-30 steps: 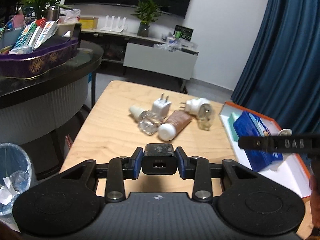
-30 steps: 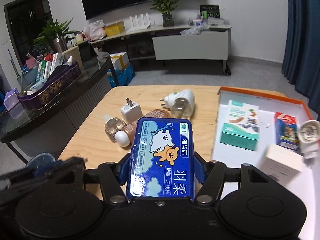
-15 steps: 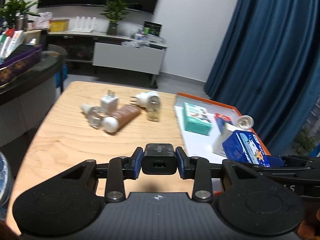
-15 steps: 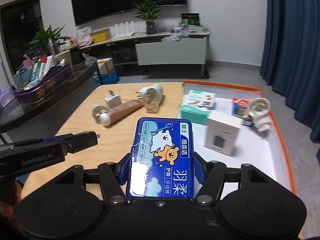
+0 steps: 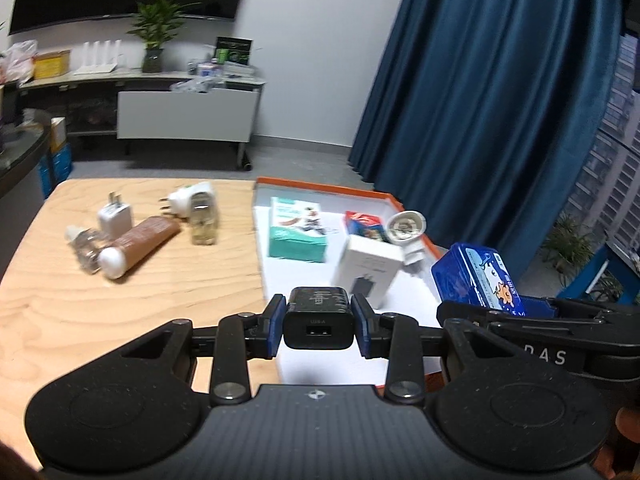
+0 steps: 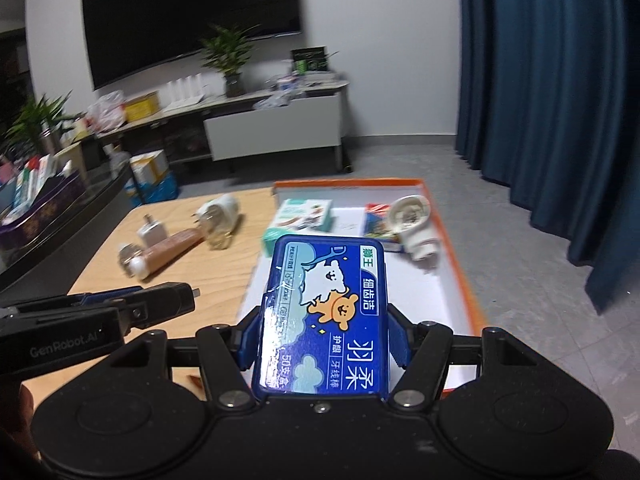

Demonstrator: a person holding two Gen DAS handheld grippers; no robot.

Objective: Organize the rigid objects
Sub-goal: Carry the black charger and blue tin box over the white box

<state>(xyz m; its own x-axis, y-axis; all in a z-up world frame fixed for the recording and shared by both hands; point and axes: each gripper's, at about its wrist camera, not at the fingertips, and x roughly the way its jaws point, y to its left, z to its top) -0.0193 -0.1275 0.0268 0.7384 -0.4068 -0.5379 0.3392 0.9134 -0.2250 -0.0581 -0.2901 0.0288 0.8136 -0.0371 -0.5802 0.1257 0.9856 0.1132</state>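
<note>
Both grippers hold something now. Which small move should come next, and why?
Probably lower the right gripper and set the blue box on the bare white floor of the tray. The box hangs over the tray's near part, which looks free. The left gripper, shut on the black charger, is at the tray's near edge and could follow.

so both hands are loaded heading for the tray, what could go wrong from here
1. The two tools are close: the right hand-held gripper with the blue box sits right beside the left hand-held gripper, so they might bump on the way in.
2. The black charger is pinched only at its sides and could twist out.
3. The far end of the orange tray is crowded; the white box may get knocked.
</note>
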